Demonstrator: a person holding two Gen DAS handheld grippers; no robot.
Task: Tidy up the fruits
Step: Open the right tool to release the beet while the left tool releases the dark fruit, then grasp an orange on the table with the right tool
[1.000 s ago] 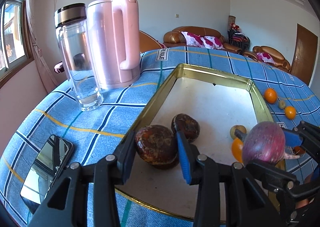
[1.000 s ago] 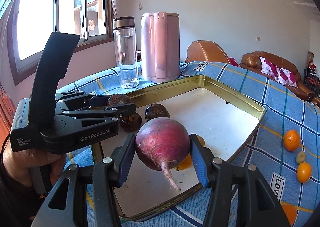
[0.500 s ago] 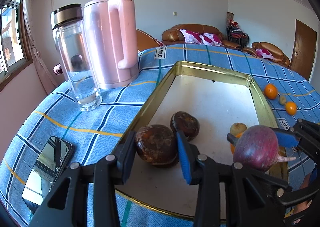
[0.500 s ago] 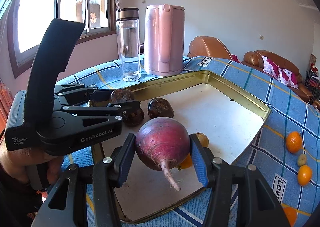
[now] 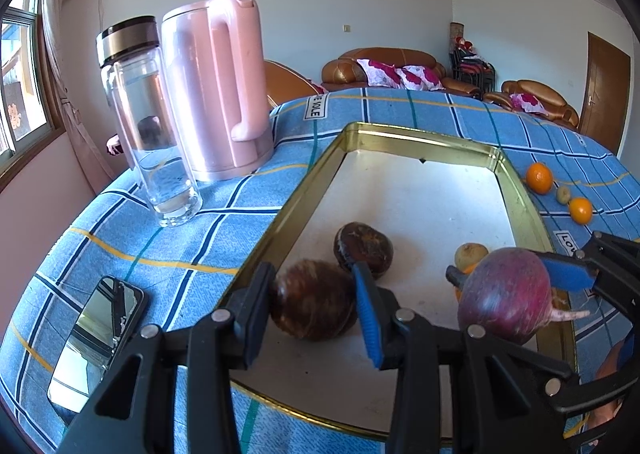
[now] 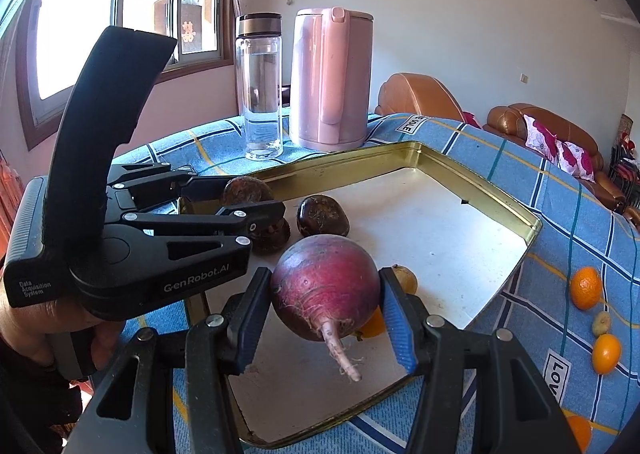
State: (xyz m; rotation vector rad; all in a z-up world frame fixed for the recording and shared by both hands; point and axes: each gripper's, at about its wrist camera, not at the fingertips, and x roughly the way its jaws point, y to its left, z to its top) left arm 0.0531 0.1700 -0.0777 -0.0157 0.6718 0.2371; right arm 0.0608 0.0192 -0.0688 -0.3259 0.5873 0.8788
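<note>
Both grippers are loaded and sit over the near end of the tray [image 5: 520, 206]. L gripper [image 5: 316, 306] is clamped on a brown fruit [image 5: 314, 308], low over the tray floor just inside the near-left rim; can't tell if the fruit touches the floor. R gripper [image 6: 324, 308] is clamped on the radish [image 6: 326, 290], held above the near-right part of the tray, taproot pointing back toward the cam and slightly down.

Key relation, judged: the radish has to go straight down, and right under/behind it lie a small orange [image 6: 372, 326] and a pale round fruit [image 6: 406, 278]. Little free floor there. A second brown fruit [image 5: 362, 250] lies just beyond the L fingers, near but apart.

Open room: the whole far half of the tray is bare, so pushing fwd before lowering looks safer. Rims are low; near rim runs below both grippers. The two grippers are close side by side, so a sideways move risks a bump.

Still on the cloth [image 6: 560, 214], right of the tray: two oranges [image 6: 586, 288] w/ a small greenish fruit [image 6: 601, 323] between; R is nearer.
</note>
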